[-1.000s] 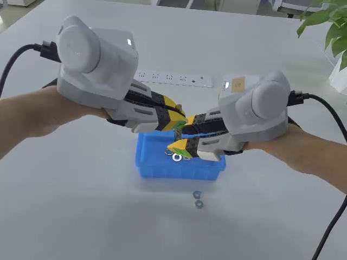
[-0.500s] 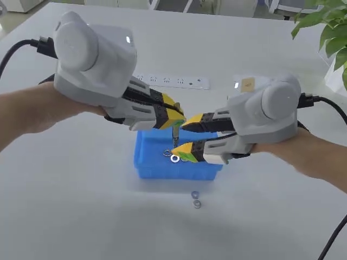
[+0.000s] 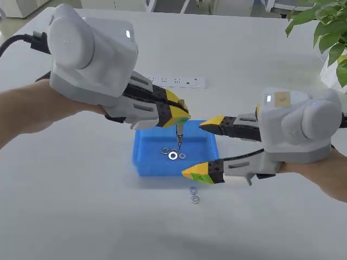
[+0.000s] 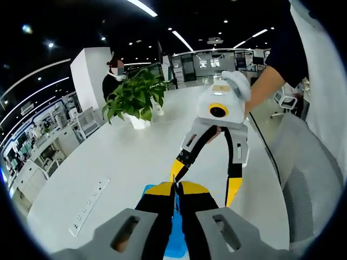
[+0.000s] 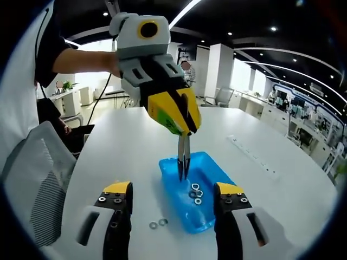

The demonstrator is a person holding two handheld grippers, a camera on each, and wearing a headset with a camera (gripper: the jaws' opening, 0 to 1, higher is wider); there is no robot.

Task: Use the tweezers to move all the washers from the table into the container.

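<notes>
In the upper left of the head view, the left gripper [image 3: 181,114] reached in toward the centre, its yellow-tipped jaws pressed together on a pair of tweezers [image 3: 179,135]. The tweezers hung upright from the jaws, points down, over the blue container [image 3: 157,169] in the middle of the white table [image 3: 81,211]. Their tips sat just above a small cluster of washers [image 3: 172,155] lying on the container's floor. Whether the points touched a washer could not be told.

Just below the container's near wall, two loose washers [image 3: 194,195] lay close together on the bare table, apart from the container.

To the right, the right gripper [image 3: 199,149] was held with its jaws spread wide and nothing between them. One tip was level with the container's far right corner and the other lay by its near right corner.

In the right gripper view, the tweezers came down between that gripper's two parted jaws, with the two loose washers at lower centre, left of the container.

A white power strip [image 3: 176,81] lay on the table beyond the container, upper centre. A leafy plant [image 3: 325,27] filled the upper right corner.
</notes>
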